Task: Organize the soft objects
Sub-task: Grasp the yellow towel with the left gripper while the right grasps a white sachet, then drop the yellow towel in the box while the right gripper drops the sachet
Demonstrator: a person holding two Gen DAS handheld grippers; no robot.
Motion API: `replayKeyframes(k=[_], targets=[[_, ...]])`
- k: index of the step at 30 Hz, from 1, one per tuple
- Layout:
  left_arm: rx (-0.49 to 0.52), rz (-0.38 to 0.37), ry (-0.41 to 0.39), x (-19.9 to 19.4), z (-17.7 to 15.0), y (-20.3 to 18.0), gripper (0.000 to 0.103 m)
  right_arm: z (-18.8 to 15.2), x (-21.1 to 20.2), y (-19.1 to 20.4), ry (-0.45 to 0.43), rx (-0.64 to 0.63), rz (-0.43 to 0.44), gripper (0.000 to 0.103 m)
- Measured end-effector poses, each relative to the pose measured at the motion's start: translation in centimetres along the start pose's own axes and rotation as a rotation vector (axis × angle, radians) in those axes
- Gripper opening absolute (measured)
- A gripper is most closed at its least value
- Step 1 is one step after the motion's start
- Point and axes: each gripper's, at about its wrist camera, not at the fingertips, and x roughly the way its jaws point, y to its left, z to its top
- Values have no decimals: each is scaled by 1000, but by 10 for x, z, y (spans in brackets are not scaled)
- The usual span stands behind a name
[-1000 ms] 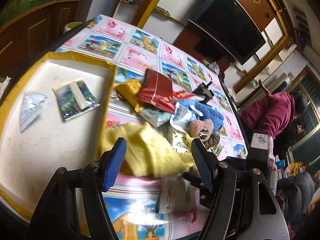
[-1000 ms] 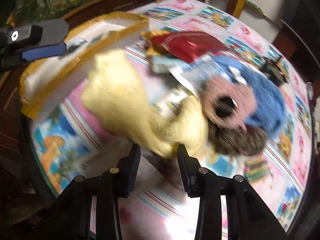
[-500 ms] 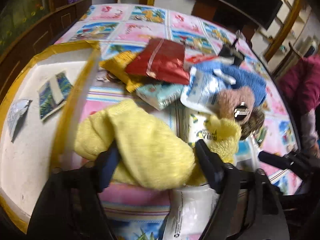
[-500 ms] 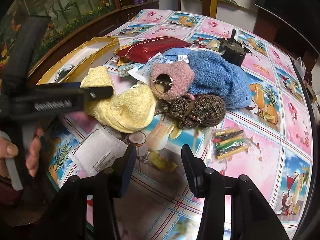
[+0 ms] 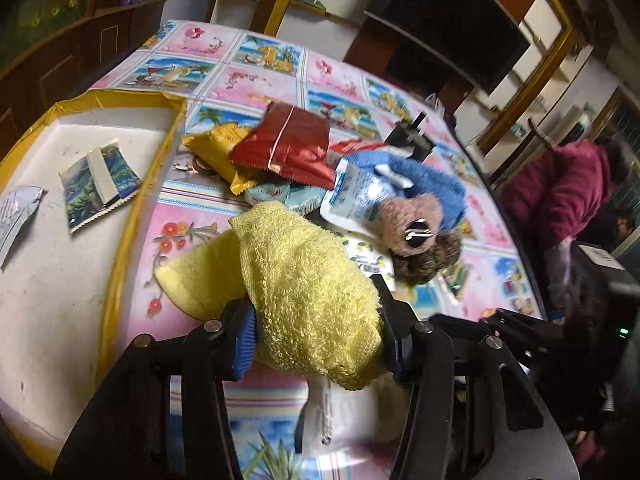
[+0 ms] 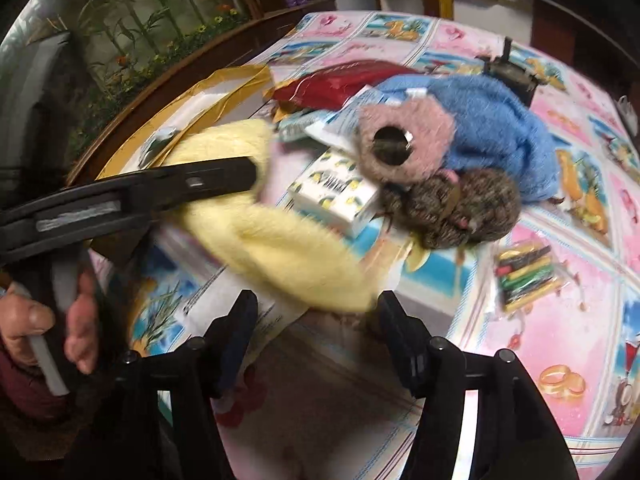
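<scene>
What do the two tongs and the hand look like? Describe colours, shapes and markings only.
Left tongs: glossy black plastic frame with silver screw heads, and ribbed blue pads on the inner faces of the fingers. Right tongs: the same black frame and screws, with dark blue pads. Seen from the right wrist, the left tongs' side bears a pale label strip. The bare hand grips a grey handle, above a maroon sleeve.

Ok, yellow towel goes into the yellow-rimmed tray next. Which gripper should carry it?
Left. The left gripper is shut on the yellow towel, and the tray lies just to its left. The right gripper is open and holds nothing, with only the towel's edge near its fingertips.
</scene>
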Motion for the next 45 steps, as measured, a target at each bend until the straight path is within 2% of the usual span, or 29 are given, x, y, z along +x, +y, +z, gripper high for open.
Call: replayKeyframes(k=[3,6,9,11,13,18,22,23,25,27,32,35,39,45], targets=[[-37,-62,-50,-25,4,6,50,4,-9,3,-40,-22,-44,62],[-76,-82,-130,-57,7,18,50,4,-10,12,-13,-68,-32,62],[-102,-68,-211,-87,7,31,50,2,7,25,47,-94,-20,62],[-115,-48,-254,-104,4,39,50,1,23,29,96,-66,-6,64],[-127,-33,-280,-114,1,46,50,4,26,35,71,-51,-34,72],[-150,-17,-303,-126,-9,60,50,15,39,55,87,-21,-42,75],[-163,-18,-307,-128,-15,70,50,10,48,83,82,-104,-154,74],[-166,-17,-307,-128,-15,74,50,6,49,89,73,-129,-166,66],[-172,-10,-308,-131,-16,81,50,6,47,92,62,-140,-139,50],[-183,1,-310,-134,-17,89,50,5,44,94,61,-140,-110,49],[-207,37,-289,-138,-9,116,50,13,35,95,45,-139,-102,48],[-209,77,-262,-135,6,131,50,36,23,93,2,-126,-87,48],[-211,142,-206,-113,31,153,50,74,16,98,-44,-105,-8,49],[-215,251,-81,-69,52,182,51,125,36,124,-82,-121,55,49]])
